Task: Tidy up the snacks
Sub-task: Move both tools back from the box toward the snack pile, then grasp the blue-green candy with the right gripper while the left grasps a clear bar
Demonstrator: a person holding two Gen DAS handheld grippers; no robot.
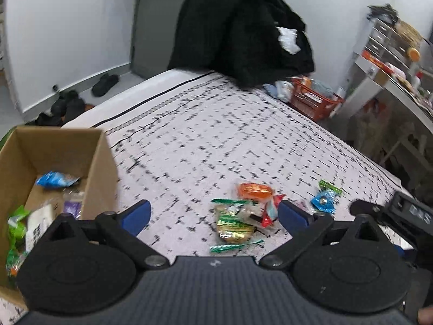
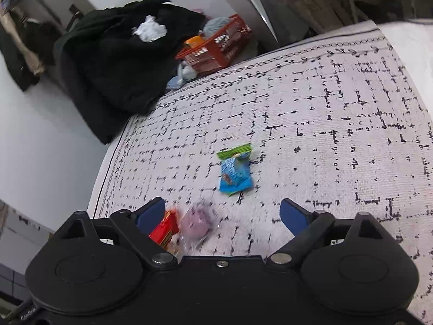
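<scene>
Hovering over the patterned bedspread (image 1: 216,124), my left gripper (image 1: 215,215) points steeply down with its blue pads spread wide and nothing between them. Just past the pads, at about 12 o'clock in the left wrist view, lies a small heap of snacks: a green-and-gold packet (image 1: 234,226), a red stick wrapper (image 1: 270,211) and an orange packet (image 1: 254,191). At 2 o'clock sits a blue-and-green packet (image 1: 324,199), apart from the heap. At 9 o'clock, close beside my left pad, stands the open cardboard box (image 1: 100,168) with a blue packet (image 1: 52,180) and some green ones already inside.

My right gripper (image 2: 223,216) also tilts down, jaws open and empty. A blurred pink sweet (image 2: 196,226) and a red wrapper (image 2: 165,228) lie low between the fingers, hard by the left pad; whether that pad touches them I cannot tell. The blue-and-green packet (image 2: 235,172) lies further on at 12 o'clock, clear of both pads.

Only the left view shows the box, and the black body of my other gripper at its 3 o'clock edge. Both views show, at the far end of the bed, a heap of black clothing (image 1: 243,35) and an orange basket (image 2: 216,48).
</scene>
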